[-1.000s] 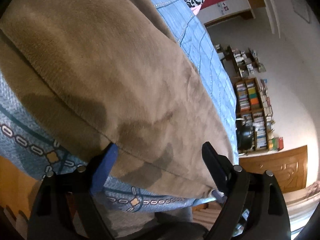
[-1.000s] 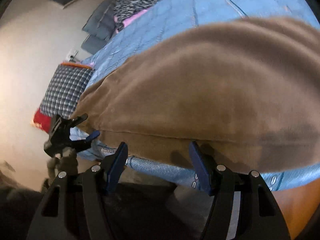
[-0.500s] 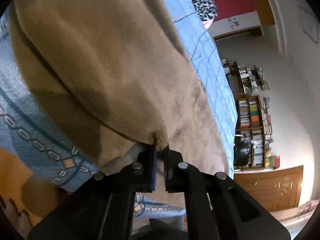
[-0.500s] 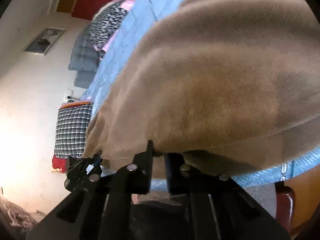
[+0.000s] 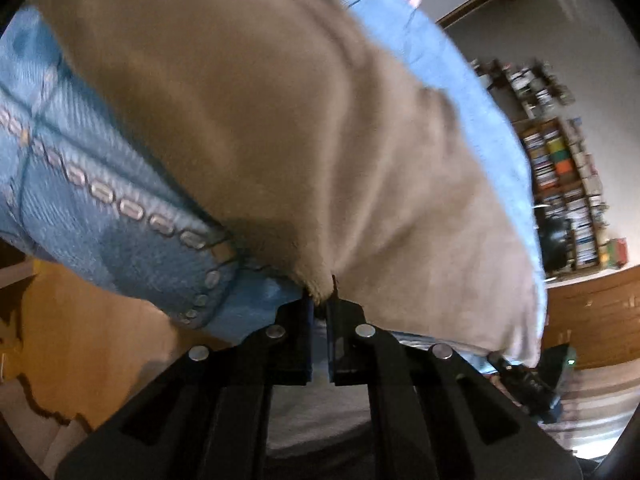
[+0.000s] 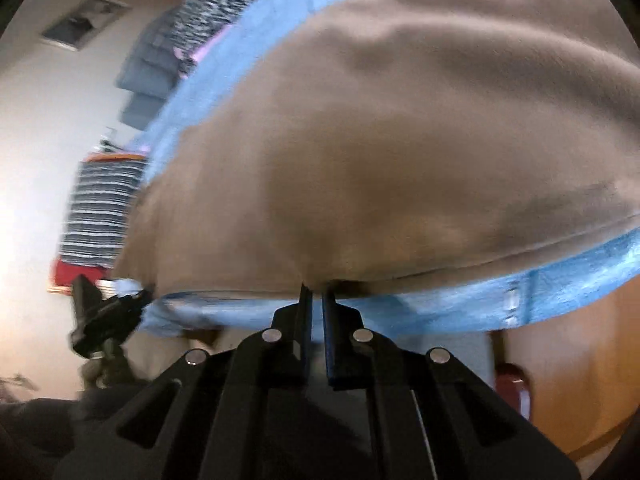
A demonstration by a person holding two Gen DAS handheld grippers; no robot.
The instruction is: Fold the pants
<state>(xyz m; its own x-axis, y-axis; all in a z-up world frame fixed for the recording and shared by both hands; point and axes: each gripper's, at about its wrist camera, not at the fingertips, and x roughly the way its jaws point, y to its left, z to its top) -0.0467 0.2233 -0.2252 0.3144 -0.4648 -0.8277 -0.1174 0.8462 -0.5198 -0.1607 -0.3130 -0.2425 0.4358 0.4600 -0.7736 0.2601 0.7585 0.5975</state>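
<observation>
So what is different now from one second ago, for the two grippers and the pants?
Both grippers have closed. A second ago their jaws stood open at the near edge of the brown pants. Now the left gripper and the right gripper are each shut on that edge, and the cloth bunches at the fingertips. The pants still lie spread on the blue bedcover.
</observation>
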